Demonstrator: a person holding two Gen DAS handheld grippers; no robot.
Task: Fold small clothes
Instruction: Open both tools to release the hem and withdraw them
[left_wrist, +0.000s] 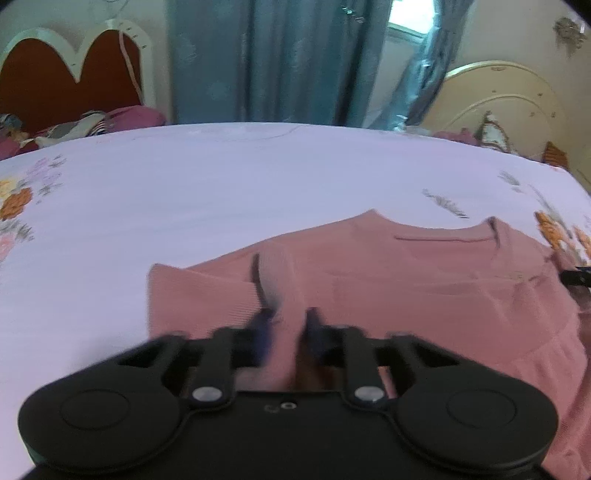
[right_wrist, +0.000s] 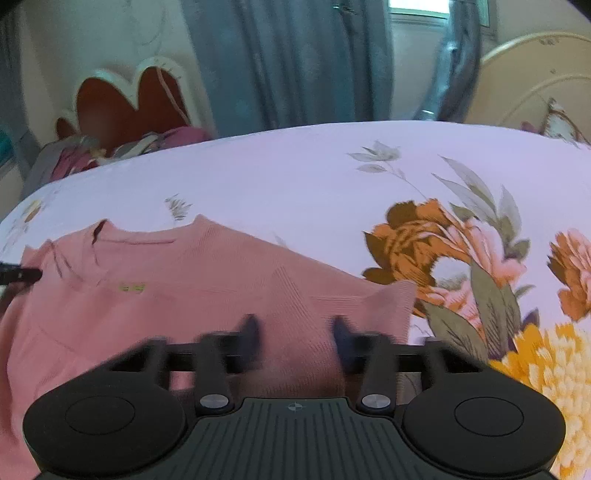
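Note:
A small pink knit top (left_wrist: 388, 280) lies spread on the bed, neckline toward the far side. In the left wrist view my left gripper (left_wrist: 288, 325) sits low over the top's left sleeve area, its jaws a little apart with pink fabric between them; motion blur hides whether they pinch it. In the right wrist view the same top (right_wrist: 177, 280) fills the left half. My right gripper (right_wrist: 295, 332) is open above the top's right sleeve, jaws wide apart with the fabric below them. Each gripper's tip shows at the edge of the other's view.
The bed carries a pale lilac sheet (left_wrist: 221, 184) with large orange and yellow flower prints (right_wrist: 443, 251) on the right. Pillows and a red headboard (left_wrist: 62, 81) stand at the far left, teal curtains (left_wrist: 266, 59) behind, a cream headboard (left_wrist: 502, 99) at far right.

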